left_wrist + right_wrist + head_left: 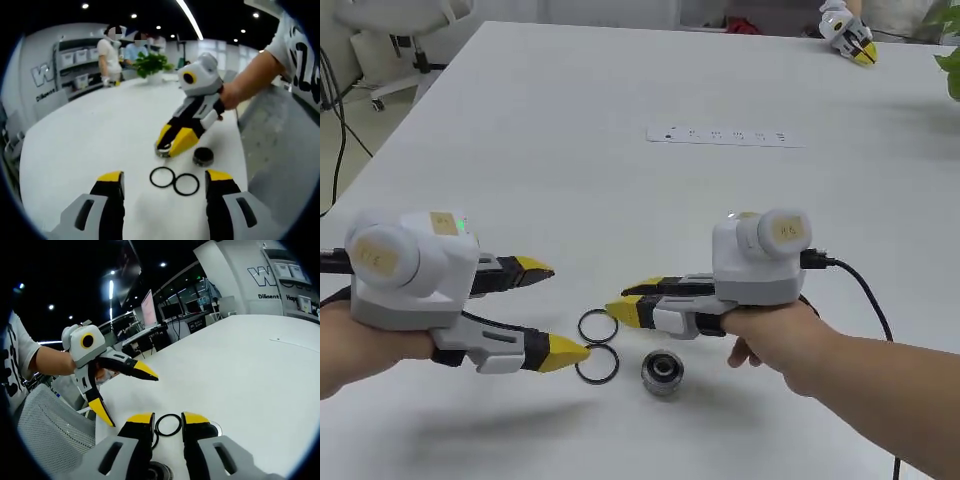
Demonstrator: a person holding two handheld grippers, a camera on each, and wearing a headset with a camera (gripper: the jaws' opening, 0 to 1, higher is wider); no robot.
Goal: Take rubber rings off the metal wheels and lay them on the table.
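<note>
While two rubber rings [174, 181] lie flat on the table [620, 200], side by side near the metal wheel [662, 370], left gripper [550, 310] held level, jaws spread wide, empty, right gripper [632, 301] tipped low beside them, jaws narrowly parted, seemingly gripping nothing.

Place: office-style lab — signs: long white table [620, 90] | bin shelves [75, 67] | desk monitor [148, 307] | swivel chair [400, 15]

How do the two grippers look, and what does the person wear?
The left gripper and right gripper have white-grey bodies and black jaws with yellow tips. A black cable leaves the right one. The T-shirt is white with black print.
</note>
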